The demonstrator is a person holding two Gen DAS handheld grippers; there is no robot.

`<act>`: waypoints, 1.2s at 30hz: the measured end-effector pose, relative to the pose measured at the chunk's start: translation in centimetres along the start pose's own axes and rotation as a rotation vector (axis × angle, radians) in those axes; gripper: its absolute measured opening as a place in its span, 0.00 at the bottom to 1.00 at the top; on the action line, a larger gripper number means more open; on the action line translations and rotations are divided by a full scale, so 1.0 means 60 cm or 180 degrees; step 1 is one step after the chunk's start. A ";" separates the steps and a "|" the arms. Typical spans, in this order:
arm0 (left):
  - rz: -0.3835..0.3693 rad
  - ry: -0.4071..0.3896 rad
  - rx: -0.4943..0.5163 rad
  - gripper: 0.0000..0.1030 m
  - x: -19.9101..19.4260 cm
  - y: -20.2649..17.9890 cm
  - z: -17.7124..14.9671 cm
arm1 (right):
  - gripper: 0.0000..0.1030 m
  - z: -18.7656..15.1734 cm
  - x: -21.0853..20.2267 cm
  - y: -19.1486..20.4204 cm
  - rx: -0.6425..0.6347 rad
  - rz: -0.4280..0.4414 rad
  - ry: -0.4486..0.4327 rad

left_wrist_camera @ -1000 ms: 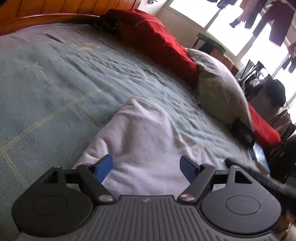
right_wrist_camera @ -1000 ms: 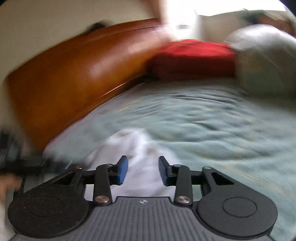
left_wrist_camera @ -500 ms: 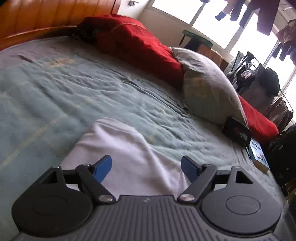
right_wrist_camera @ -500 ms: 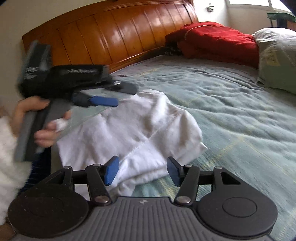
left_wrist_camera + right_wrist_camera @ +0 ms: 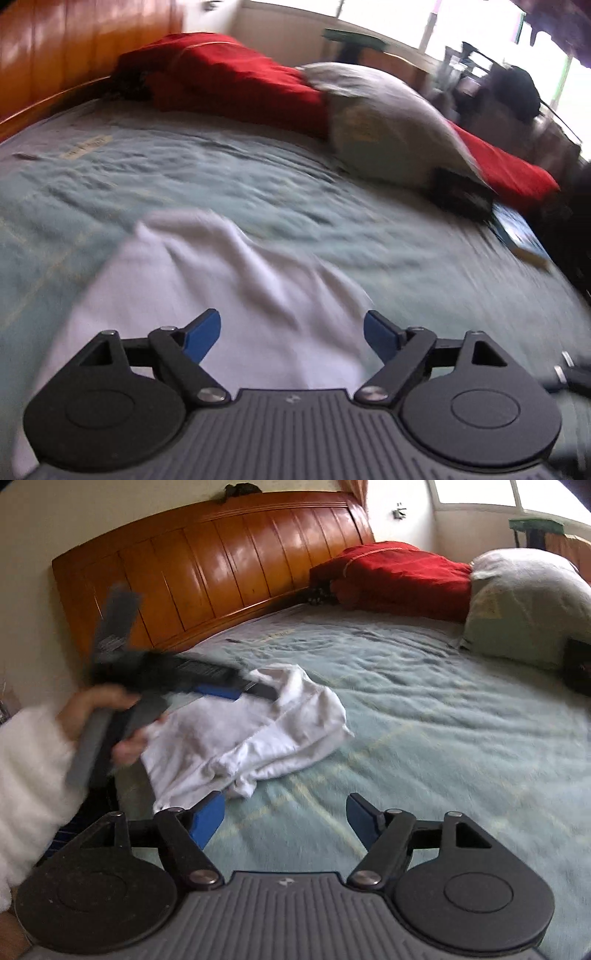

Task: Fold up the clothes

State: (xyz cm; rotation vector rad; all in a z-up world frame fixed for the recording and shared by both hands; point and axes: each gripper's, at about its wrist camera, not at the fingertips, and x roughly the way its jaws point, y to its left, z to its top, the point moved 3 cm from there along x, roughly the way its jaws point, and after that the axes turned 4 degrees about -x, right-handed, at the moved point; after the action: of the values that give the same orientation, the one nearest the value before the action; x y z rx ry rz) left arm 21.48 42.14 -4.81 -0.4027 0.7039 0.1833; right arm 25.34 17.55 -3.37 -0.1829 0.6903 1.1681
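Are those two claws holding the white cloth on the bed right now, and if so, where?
No. Both claws are opening. The left claw hovers over the white cloth without pinching it, and the right claw has only bedspread between its fingers.

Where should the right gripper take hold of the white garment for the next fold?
Probably the loose bunched corner of the white garment nearest the right gripper, approached low from the front. That edge lifts off the bedspread in folds, giving the opening, empty jaws something to pinch; the middle lies flat.

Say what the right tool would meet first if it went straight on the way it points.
Probably the bare green bedspread; the right tool, jaws opening and empty, points just right of the white garment.
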 end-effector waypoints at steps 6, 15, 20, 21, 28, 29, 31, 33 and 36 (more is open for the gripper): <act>-0.0181 0.0326 -0.0314 0.85 -0.025 -0.030 -0.111 | 0.85 -0.036 -0.035 0.001 0.0254 0.0017 -0.0026; -0.0150 0.0238 -0.0200 0.90 -0.091 -0.053 -0.147 | 0.90 -0.060 -0.082 0.008 0.0312 -0.0019 -0.0072; 0.0186 -0.0325 -0.0302 0.90 -0.129 0.012 -0.098 | 0.93 -0.071 -0.092 0.008 0.0343 -0.0066 -0.0084; 0.0300 -0.0390 -0.0395 0.90 -0.125 0.032 -0.090 | 0.93 -0.073 -0.093 0.007 0.0364 -0.0060 -0.0081; 0.0701 -0.0411 -0.1289 0.89 -0.101 0.179 -0.100 | 0.94 -0.079 -0.092 0.005 0.0366 -0.0119 -0.0048; 0.0736 -0.0434 -0.1405 0.89 -0.103 0.194 -0.105 | 0.94 -0.080 -0.090 0.003 0.0381 -0.0128 -0.0043; 0.0666 -0.0475 -0.1452 0.89 -0.114 0.191 -0.101 | 0.94 -0.082 -0.087 -0.001 0.0411 -0.0123 -0.0029; 0.0638 -0.0500 -0.1328 0.89 -0.120 0.174 -0.091 | 0.94 -0.084 -0.083 -0.001 0.0421 -0.0127 -0.0014; 0.0531 -0.0531 -0.0947 0.90 -0.112 0.133 -0.066 | 0.94 -0.086 -0.076 0.005 0.0396 -0.0115 0.0023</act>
State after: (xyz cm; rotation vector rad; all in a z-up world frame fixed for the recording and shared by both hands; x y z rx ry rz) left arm 11.71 47.54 -5.45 -0.6056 0.5461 0.4778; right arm 22.01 11.65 -4.69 -0.0944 0.7606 1.0868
